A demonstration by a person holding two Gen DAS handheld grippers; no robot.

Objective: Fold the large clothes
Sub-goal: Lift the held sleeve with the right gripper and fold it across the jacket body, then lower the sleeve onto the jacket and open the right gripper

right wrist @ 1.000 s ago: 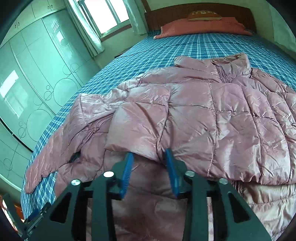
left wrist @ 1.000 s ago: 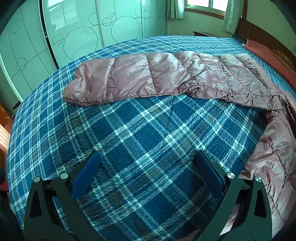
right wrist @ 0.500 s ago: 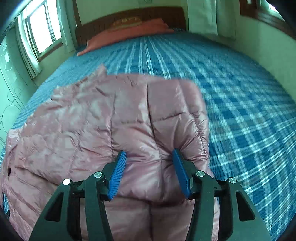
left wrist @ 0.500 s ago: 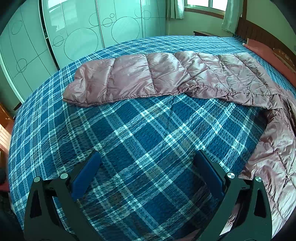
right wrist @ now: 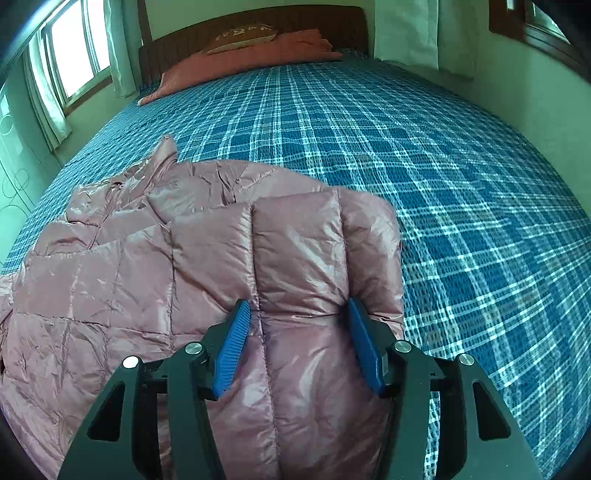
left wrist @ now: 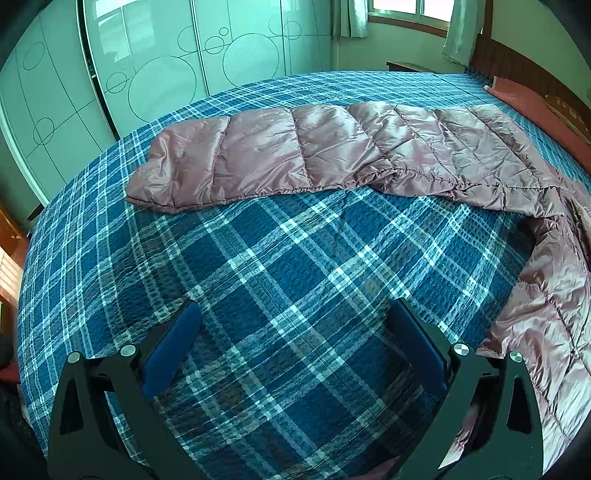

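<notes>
A pink quilted puffer jacket (right wrist: 184, 266) lies on the blue plaid bedspread (right wrist: 461, 177). In the left wrist view one sleeve (left wrist: 280, 158) stretches out flat to the left and the jacket's body edge (left wrist: 546, 306) sits at the right. My left gripper (left wrist: 295, 332) is wide open and empty above bare bedspread, short of the sleeve. In the right wrist view the other sleeve (right wrist: 314, 258) lies folded across the jacket body. My right gripper (right wrist: 299, 332) is open, its blue pads (right wrist: 232, 350) astride that sleeve.
A salmon pillow (right wrist: 251, 59) and dark wooden headboard (right wrist: 258, 22) are at the far end of the bed. Mirrored wardrobe doors (left wrist: 166, 74) stand beyond the bed's left side. Windows with curtains (right wrist: 74, 55) line the wall.
The right gripper has swung right across the jacket and opened wider; the sleeve now lies folded over the body between its jaws. The left gripper has stayed put.
</notes>
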